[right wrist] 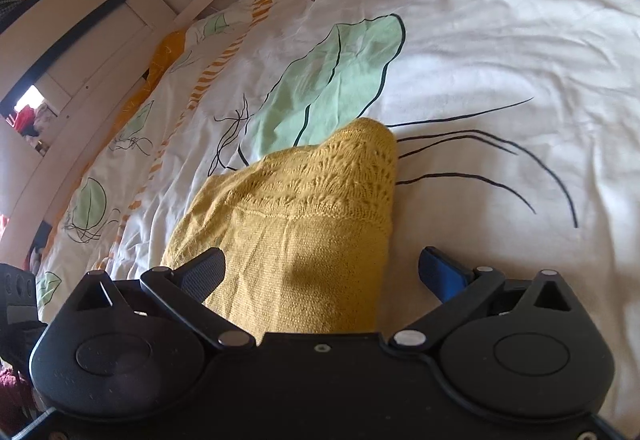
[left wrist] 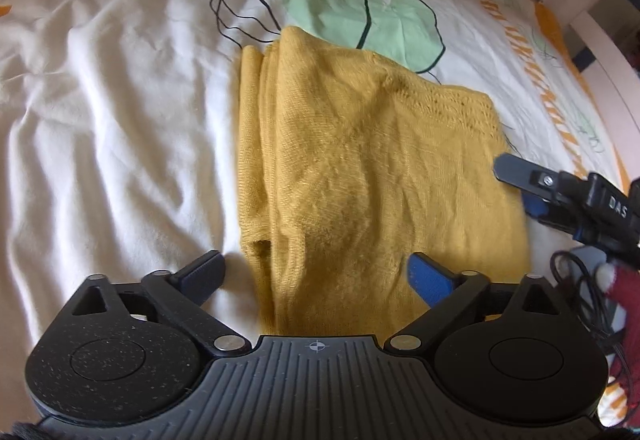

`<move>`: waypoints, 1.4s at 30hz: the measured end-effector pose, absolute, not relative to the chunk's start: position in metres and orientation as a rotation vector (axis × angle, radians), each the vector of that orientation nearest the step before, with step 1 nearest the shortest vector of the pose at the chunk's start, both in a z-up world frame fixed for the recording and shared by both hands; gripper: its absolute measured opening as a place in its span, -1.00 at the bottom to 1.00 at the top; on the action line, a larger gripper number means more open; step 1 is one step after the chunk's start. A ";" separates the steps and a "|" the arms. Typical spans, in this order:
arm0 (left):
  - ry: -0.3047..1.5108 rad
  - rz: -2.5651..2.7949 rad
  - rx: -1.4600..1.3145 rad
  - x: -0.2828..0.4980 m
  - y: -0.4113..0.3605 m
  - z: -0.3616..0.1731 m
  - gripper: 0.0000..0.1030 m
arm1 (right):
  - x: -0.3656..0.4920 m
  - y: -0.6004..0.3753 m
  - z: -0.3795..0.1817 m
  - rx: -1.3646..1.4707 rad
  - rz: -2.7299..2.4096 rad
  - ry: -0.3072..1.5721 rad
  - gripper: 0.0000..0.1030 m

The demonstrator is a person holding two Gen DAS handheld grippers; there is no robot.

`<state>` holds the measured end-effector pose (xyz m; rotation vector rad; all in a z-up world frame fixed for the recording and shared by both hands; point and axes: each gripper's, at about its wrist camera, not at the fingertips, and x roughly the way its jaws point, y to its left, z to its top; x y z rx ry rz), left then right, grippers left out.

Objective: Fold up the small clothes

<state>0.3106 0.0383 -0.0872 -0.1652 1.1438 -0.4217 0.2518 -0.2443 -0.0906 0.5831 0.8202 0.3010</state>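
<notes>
A mustard-yellow knitted garment lies folded on the bed, with a lace-patterned band along one end. My left gripper is open, its jaws spread over the garment's near edge without holding it. My right gripper is open too, with the garment's end between its spread fingers, not pinched. The right gripper also shows in the left wrist view, at the garment's right edge.
The bed is covered by a wrinkled white duvet printed with green jellyfish and orange stripes. A white bed rail runs along the far side. Black cables and a dark red sleeve are at the right.
</notes>
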 end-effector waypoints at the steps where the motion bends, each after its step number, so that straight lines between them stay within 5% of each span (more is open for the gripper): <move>1: 1.145 -0.418 -0.160 0.310 0.037 -0.088 0.99 | 0.253 -0.245 -0.092 0.591 0.304 0.819 1.00; 18: 1.153 -0.356 -0.074 0.309 0.021 -0.092 0.99 | 0.265 -0.237 -0.108 0.508 0.392 0.711 1.00; 38: 1.160 -0.490 -0.334 0.288 0.034 -0.090 0.97 | 0.257 -0.249 -0.114 0.587 0.446 0.623 1.00; 41: 1.138 -0.488 -0.364 0.286 0.036 -0.093 0.89 | 0.259 -0.248 -0.113 0.584 0.451 0.634 1.00; 42: 1.131 -0.474 -0.375 0.285 0.039 -0.094 0.63 | 0.260 -0.248 -0.112 0.583 0.454 0.642 1.00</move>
